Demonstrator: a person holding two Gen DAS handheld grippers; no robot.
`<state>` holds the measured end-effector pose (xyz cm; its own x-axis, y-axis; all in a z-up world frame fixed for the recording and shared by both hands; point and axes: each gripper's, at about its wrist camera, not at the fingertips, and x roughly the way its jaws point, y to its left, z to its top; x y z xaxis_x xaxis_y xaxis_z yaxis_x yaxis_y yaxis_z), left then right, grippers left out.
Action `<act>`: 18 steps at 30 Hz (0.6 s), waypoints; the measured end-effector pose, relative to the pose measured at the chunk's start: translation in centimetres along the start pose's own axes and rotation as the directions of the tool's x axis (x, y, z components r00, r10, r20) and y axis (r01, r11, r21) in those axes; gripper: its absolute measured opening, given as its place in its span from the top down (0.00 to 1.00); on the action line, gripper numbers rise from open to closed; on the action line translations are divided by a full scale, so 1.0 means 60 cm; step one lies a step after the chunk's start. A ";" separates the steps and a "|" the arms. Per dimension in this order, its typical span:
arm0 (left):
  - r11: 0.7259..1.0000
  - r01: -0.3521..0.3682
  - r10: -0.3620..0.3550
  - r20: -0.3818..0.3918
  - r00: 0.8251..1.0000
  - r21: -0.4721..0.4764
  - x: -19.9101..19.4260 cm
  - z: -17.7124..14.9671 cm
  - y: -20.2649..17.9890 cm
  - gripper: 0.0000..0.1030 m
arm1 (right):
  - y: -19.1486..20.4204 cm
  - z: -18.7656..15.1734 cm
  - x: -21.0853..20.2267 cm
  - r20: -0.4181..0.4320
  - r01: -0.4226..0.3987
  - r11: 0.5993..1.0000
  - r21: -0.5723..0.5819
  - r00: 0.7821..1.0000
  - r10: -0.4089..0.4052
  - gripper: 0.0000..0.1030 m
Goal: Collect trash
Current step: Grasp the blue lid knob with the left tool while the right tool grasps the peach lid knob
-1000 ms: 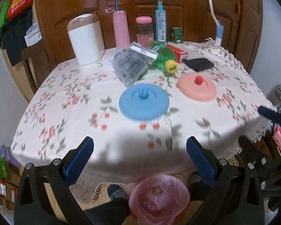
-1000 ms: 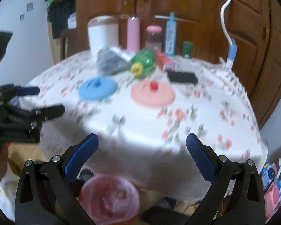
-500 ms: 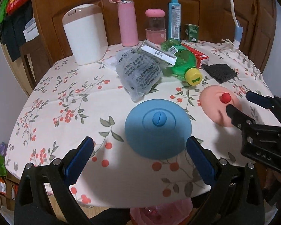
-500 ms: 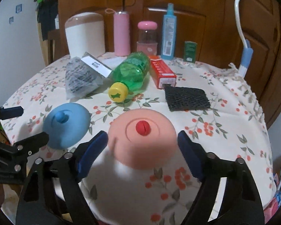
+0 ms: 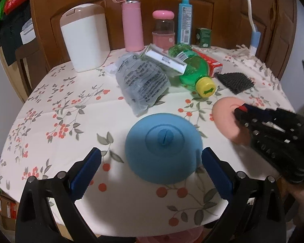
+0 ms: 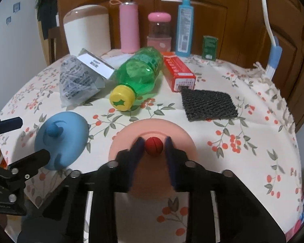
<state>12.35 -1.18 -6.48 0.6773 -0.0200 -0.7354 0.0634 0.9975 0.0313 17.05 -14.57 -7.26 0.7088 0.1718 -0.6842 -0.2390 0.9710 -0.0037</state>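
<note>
On the flowered tablecloth lie a green plastic bottle (image 6: 140,75) with a yellow cap, a crumpled clear plastic bag (image 5: 141,81), a white box (image 5: 165,59) and a red box (image 6: 178,74). My right gripper (image 6: 153,142) has its jaws closed around the red knob (image 6: 154,143) of a pink round lid (image 6: 178,135); it also shows in the left wrist view (image 5: 240,109). My left gripper (image 5: 151,169) is open, just in front of a blue round lid (image 5: 164,147).
A white bin (image 5: 85,42), a pink flask (image 5: 132,26), a pink-lidded jar (image 5: 163,30), a blue spray bottle (image 5: 184,18) and a small green box (image 5: 203,37) stand along the back edge. A black mesh pad (image 6: 208,104) lies at the right.
Both grippers have moved forward over the table. My right gripper has closed from wide open onto the pink lid's red knob. My left gripper has come up to the blue lid, still open.
</note>
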 end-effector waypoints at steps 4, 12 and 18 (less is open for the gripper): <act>0.999 0.037 -0.037 0.012 0.999 0.002 0.003 0.005 -0.006 0.12 | 0.006 -0.005 0.001 0.013 0.027 1.000 -0.016 1.000 -0.027 0.76; 0.999 0.039 -0.039 0.012 0.999 0.009 0.022 0.011 -0.013 0.57 | 0.006 -0.010 0.000 0.030 0.034 0.999 -0.009 0.999 -0.034 0.76; 0.999 0.015 -0.015 0.009 1.000 0.045 0.031 0.015 -0.027 0.77 | 0.009 -0.010 0.001 0.033 0.045 0.999 -0.020 0.998 -0.044 0.76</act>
<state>14.18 -2.88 -7.30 0.6828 -0.0355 -0.7297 0.1058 0.9931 0.0508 16.58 -14.16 -7.75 0.7404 0.1342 -0.6586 -0.2199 0.9743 -0.0486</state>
